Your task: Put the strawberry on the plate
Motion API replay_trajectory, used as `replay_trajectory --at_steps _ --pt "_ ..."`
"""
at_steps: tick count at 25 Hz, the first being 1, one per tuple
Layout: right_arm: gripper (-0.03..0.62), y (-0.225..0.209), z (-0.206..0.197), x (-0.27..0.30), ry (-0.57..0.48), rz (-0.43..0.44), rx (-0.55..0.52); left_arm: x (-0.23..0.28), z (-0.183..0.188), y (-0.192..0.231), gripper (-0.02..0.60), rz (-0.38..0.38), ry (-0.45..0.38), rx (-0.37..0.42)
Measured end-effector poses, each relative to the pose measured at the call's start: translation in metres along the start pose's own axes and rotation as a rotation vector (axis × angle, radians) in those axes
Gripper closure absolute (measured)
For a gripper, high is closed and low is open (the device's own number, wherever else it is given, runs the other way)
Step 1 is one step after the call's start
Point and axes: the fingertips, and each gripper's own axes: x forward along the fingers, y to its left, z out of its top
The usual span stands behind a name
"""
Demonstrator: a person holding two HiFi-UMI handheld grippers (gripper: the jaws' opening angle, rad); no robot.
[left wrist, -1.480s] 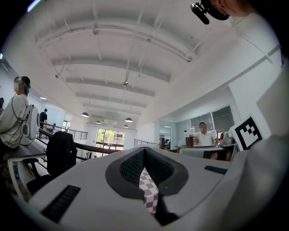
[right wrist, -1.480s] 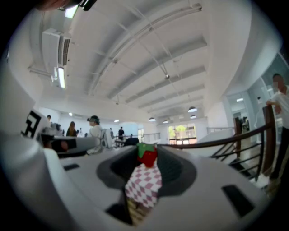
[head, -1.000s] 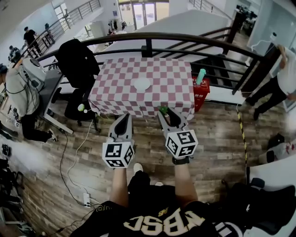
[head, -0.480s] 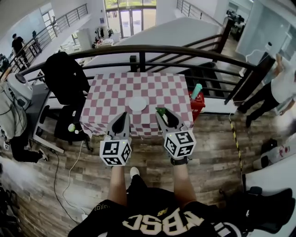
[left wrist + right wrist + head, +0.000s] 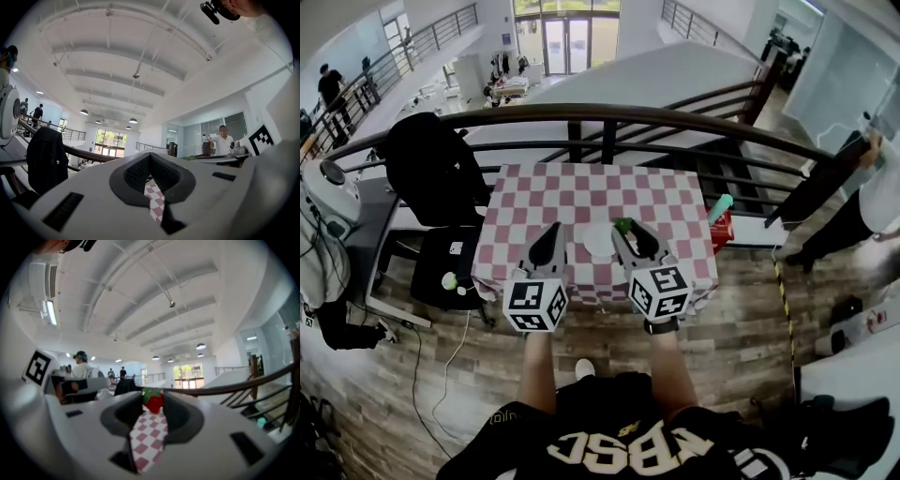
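My right gripper [image 5: 625,228] is shut on a red strawberry [image 5: 153,402] with a green top, pinched at its fingertips. In the head view the strawberry [image 5: 623,225] hangs over the checkered table, just right of the white plate [image 5: 598,239]. The plate lies near the table's front middle, partly hidden by the right jaw. My left gripper [image 5: 551,231] is shut with nothing in it, held to the left of the plate. In the left gripper view its tips [image 5: 150,156] meet, with checkered cloth showing below them.
The red-and-white checkered table [image 5: 534,202] stands against a dark curved railing [image 5: 581,114]. A black chair with a jacket [image 5: 431,169] is at the table's left. A red crate with a teal bottle [image 5: 719,211] sits at its right. People stand at the far left and right.
The table has come nearer in the head view. Both grippers now reach over its front edge, the strawberry beside the plate. Neither gripper's grip has changed.
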Motion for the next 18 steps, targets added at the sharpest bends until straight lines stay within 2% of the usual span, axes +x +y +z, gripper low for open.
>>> replay_trajectory --at_steps 6,11,18 --pt "0.45 -0.007 -0.03 0.024 0.076 -0.033 0.003 0.022 -0.044 0.012 0.569 -0.054 0.078 -0.054" --pt "0.45 -0.026 -0.061 0.027 0.136 -0.053 0.036 0.031 -0.08 0.02 0.569 -0.067 0.147 -0.041" --pt "0.45 -0.076 -0.12 0.025 0.276 -0.047 -0.001 0.054 -0.142 0.034 0.569 -0.122 0.25 -0.006"
